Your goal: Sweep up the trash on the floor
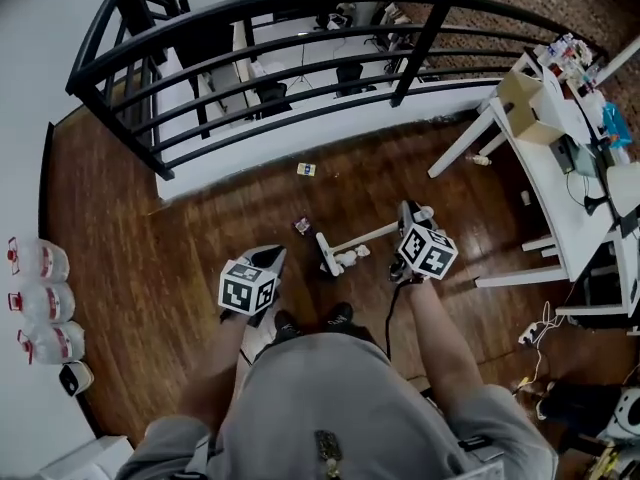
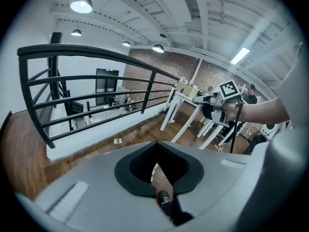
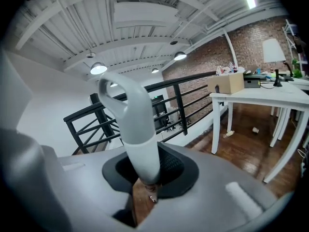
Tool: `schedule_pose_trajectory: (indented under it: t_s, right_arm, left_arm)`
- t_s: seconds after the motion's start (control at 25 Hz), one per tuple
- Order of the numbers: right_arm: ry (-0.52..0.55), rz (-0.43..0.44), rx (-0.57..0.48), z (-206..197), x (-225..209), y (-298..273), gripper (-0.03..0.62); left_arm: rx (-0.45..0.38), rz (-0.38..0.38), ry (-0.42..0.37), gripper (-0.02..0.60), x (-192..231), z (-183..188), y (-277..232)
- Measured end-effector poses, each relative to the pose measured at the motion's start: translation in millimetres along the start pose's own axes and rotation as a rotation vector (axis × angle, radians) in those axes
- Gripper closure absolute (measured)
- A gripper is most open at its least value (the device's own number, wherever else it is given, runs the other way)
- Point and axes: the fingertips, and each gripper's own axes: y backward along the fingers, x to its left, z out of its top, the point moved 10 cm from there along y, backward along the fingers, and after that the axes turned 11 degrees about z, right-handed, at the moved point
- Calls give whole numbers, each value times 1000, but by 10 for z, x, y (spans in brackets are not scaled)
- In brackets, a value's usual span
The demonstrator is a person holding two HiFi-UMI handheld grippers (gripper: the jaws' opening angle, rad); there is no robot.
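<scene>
The right gripper (image 3: 145, 172) jaws clamp the white broom handle (image 3: 138, 129); the left gripper (image 2: 155, 148) jaws sit closed, empty. Best set the bristles (image 1: 346, 260) flat behind the purple scrap (image 1: 302, 226).

Surface key, as I read it from my screens. The floor (image 1: 180, 238) is dark wood board, varnished and glossy. The railing (image 1: 420, 53) is matt black metal. The broom handle (image 3: 137, 129) is smooth white plastic with a faint sheen. The right gripper (image 3: 145, 185) has a matt grey plastic shell and a black textured lining. The table (image 3: 270, 98) is smooth and painted white, the box (image 3: 226, 83) plain brown cardboard, the wall (image 3: 251, 42) rough brick, the bottles (image 1: 40, 303) clear plastic.
</scene>
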Motion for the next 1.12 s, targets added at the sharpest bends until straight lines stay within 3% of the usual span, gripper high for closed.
schedule_pose_trajectory:
  t_s: [0.36,0.64,0.8,1.12]
  right_arm:
    - [-131,54,-90,448,-393,80,539]
    - [-182,79,-149,686,-14,-421,540]
    - [-204,0,-164,673,317,-863,540]
    - [-237,-176,-169,256,811,-1470,540]
  left_arm:
    - [-3,-12,-92,576,-174,465,-388]
    - [17,-96,-161,577,311,861,-856]
    - [27,-174,-189,577,812,1182,-1099]
    - [99,-290,-290,577,1659,1465,-1346]
